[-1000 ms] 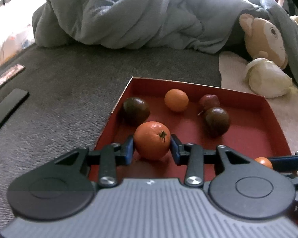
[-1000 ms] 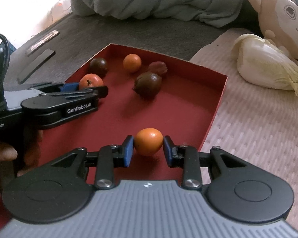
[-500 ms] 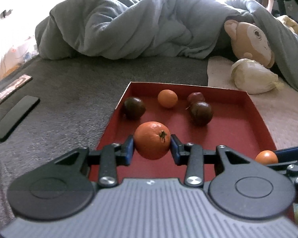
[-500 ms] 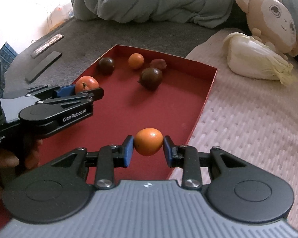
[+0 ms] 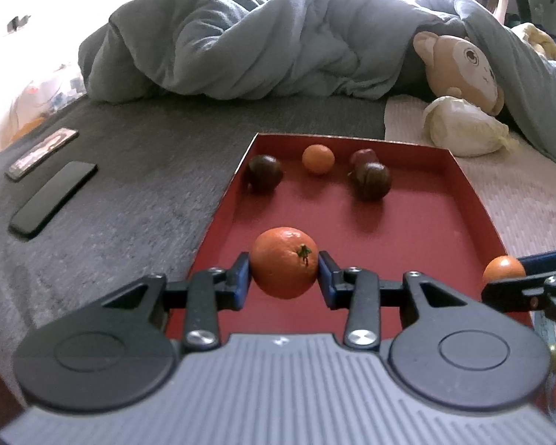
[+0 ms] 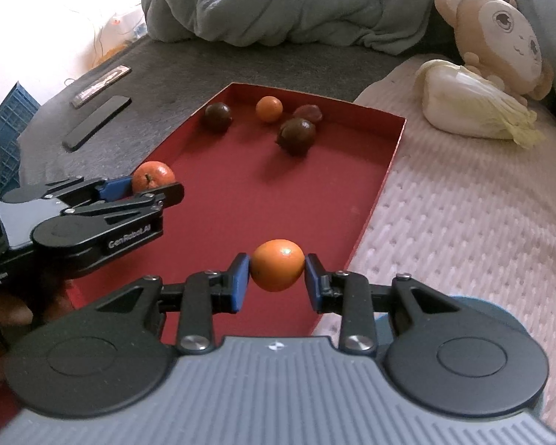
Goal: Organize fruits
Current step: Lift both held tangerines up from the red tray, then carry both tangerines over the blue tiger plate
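Red tray (image 6: 385,155) holds four loose fruits, with a cabbage (image 6: 470,109) and plush monkey (image 6: 500,40) beside it. Left gripper (image 5: 283,272), marked "GenRobot.AI", pinches a tangerine (image 5: 283,261); right gripper (image 6: 277,276) fingers clamp a small orange (image 6: 277,265).

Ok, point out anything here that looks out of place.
A pale cabbage lies on the bedding right against a plush monkey, outside the red tray of fruit. Nothing looks spilled or damaged.

Matt red card tray (image 5: 474,200); rough grey cloth bedcover (image 5: 129,185); glossy black phone (image 5: 53,198).
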Action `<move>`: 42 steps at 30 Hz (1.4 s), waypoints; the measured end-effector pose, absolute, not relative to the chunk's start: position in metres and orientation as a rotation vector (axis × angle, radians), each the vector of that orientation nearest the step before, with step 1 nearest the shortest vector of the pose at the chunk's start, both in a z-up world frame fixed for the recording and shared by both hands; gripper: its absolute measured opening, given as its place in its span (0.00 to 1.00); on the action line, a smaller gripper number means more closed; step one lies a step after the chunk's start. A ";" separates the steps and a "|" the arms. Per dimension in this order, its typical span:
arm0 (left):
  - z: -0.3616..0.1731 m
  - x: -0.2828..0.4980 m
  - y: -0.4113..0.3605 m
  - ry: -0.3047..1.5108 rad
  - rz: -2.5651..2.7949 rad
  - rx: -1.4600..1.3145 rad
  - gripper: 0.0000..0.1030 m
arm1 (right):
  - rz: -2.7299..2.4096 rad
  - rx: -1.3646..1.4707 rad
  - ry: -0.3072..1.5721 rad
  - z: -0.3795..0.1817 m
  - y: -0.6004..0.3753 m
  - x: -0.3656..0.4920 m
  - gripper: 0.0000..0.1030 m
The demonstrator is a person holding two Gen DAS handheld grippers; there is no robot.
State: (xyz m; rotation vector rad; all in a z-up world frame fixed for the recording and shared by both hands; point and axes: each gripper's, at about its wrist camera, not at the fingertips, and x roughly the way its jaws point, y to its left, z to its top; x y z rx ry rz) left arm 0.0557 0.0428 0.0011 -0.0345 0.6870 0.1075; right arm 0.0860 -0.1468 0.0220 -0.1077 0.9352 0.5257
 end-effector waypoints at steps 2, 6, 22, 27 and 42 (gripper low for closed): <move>0.002 0.049 0.044 0.689 0.109 -0.035 0.40 | 0.522 -0.106 0.931 0.023 -0.148 0.081 0.37; 0.006 0.038 0.049 0.677 0.108 -0.085 0.40 | 0.519 -0.105 0.923 0.024 -0.149 0.072 0.37; 0.012 -0.005 0.025 0.653 0.077 -0.052 0.40 | 0.514 -0.087 0.892 0.032 -0.167 0.047 0.37; 0.012 -0.013 0.019 0.672 0.079 -0.026 0.40 | 0.520 -0.070 0.874 0.038 -0.177 0.045 0.37; 0.010 -0.022 0.008 0.707 0.089 -0.005 0.40 | 0.563 -0.069 0.842 0.050 -0.184 0.040 0.37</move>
